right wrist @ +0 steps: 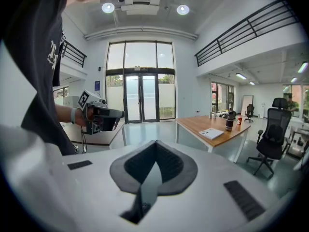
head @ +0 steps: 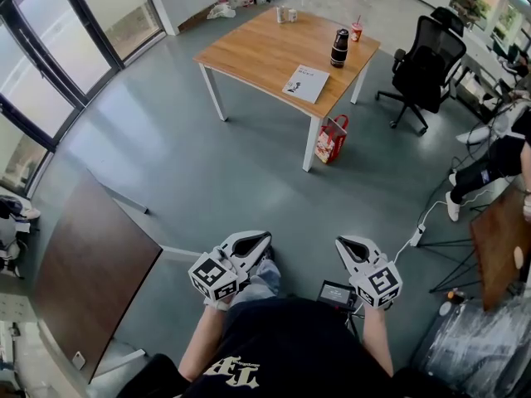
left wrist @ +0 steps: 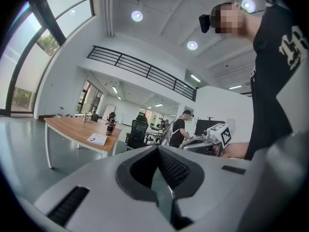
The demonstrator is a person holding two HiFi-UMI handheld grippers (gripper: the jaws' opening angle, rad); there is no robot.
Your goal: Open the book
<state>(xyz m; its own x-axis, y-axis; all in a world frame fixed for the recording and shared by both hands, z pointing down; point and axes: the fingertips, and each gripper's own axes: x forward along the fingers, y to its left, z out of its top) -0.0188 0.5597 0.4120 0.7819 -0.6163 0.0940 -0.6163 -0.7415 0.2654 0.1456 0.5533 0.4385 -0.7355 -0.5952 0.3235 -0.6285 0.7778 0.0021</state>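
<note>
The book (head: 306, 82) is white, shut and flat near the front edge of the wooden table (head: 249, 52) far ahead of me. It also shows small in the left gripper view as the book (left wrist: 98, 139) and in the right gripper view as the book (right wrist: 211, 133). My left gripper (head: 266, 238) and right gripper (head: 341, 243) are held side by side close to my body, well short of the table. Both are shut with nothing between the jaws, as the left gripper (left wrist: 157, 149) and the right gripper (right wrist: 155, 144) show in their own views.
On the table stand a black bottle (head: 339, 47), a red cup (head: 356, 31) and small cups (head: 286, 14). A red bag (head: 331, 138) leans at the table leg. A black office chair (head: 427, 60) stands right of it, a dark brown table (head: 91, 272) to my left, and a power strip (head: 417, 235) with cables to my right.
</note>
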